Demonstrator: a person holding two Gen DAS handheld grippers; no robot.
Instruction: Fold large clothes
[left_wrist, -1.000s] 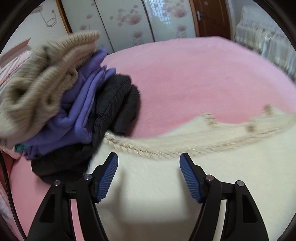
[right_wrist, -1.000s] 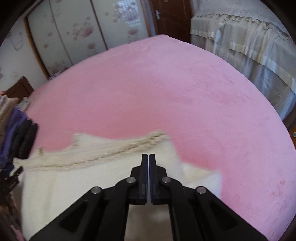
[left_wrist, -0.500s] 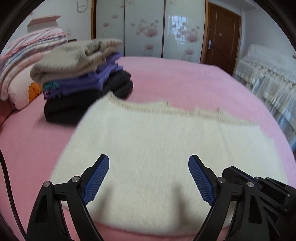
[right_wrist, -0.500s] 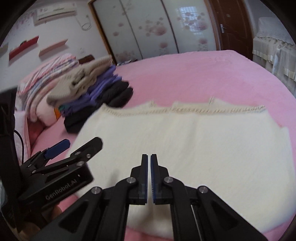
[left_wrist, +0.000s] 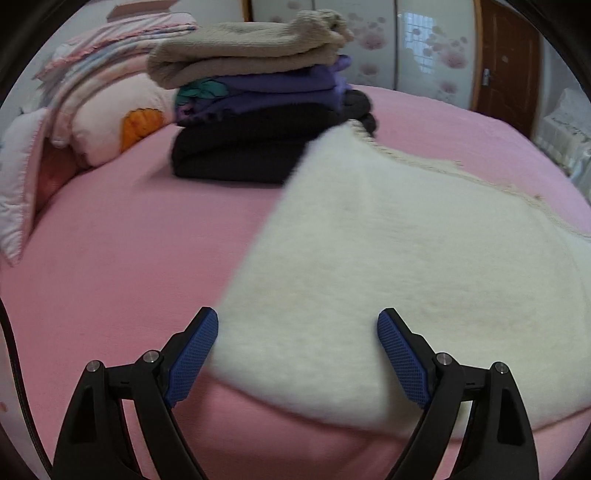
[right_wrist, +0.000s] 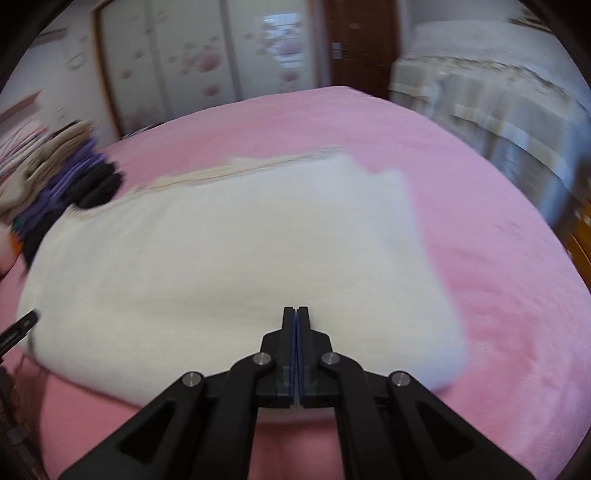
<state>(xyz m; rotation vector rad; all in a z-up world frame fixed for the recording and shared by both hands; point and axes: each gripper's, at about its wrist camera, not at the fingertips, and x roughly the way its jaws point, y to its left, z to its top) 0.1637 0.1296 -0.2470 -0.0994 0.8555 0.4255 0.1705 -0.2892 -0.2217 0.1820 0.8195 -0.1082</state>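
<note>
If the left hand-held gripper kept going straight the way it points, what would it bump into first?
Most likely the cream sweater spread on the pink bed: the left hand-held gripper, jaws open, points down at its near left part. Depth is hard to judge.

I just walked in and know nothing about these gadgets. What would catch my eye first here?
A big fluffy cream-white knitted garment lies spread flat across the pink bedspread. At its far left corner stands a neat stack of folded clothes: beige knit on top, purple in the middle, black at the bottom. Nearest the cameras, the left gripper is open over the garment's near edge, while the right gripper is shut and empty.
</note>
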